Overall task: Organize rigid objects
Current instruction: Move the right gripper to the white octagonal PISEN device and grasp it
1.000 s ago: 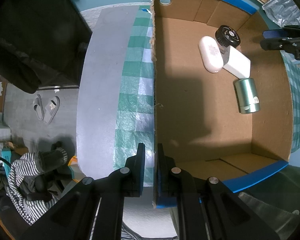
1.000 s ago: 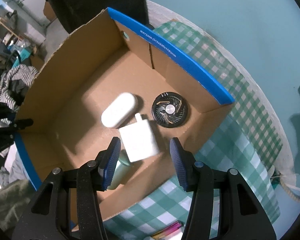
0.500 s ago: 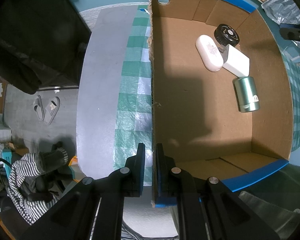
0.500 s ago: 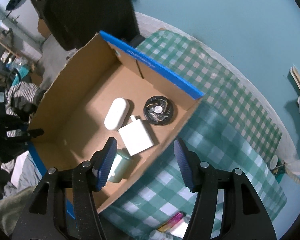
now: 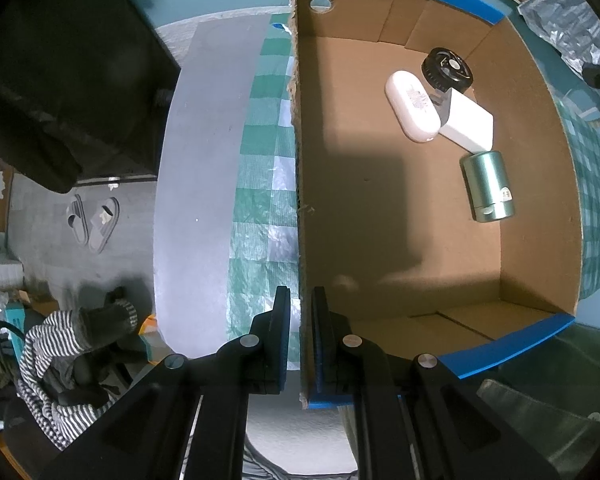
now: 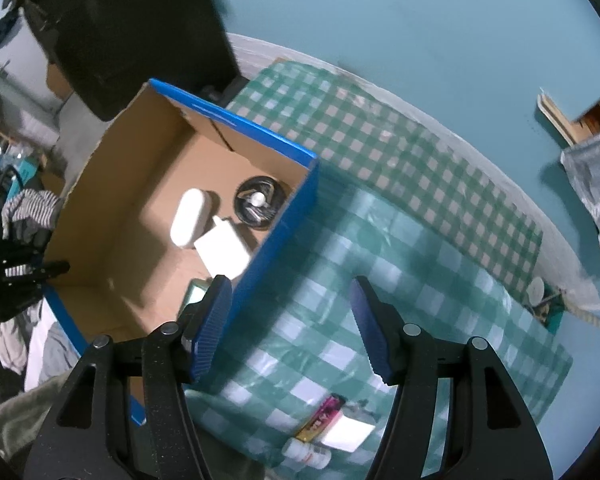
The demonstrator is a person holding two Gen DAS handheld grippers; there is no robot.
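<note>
Pinching the cardboard box (image 5: 380, 208) wall steadies it in the left gripper (image 5: 300, 336); spread right gripper (image 6: 292, 320) should, apparently, descend squarely over the small bottle (image 6: 306, 454) at the tablecloth's (image 6: 420, 280) near edge.

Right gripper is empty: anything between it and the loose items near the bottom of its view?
Nothing visible. The right gripper is open above bare checkered cloth; the pink tube, white pad and small bottle lie uncovered below it.

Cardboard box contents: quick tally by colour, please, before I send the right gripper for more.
White: 2, oval case and flat adapter
Black: 1, round fan
Green: 1, metallic cylinder
Total: 4 in the cardboard box
</note>
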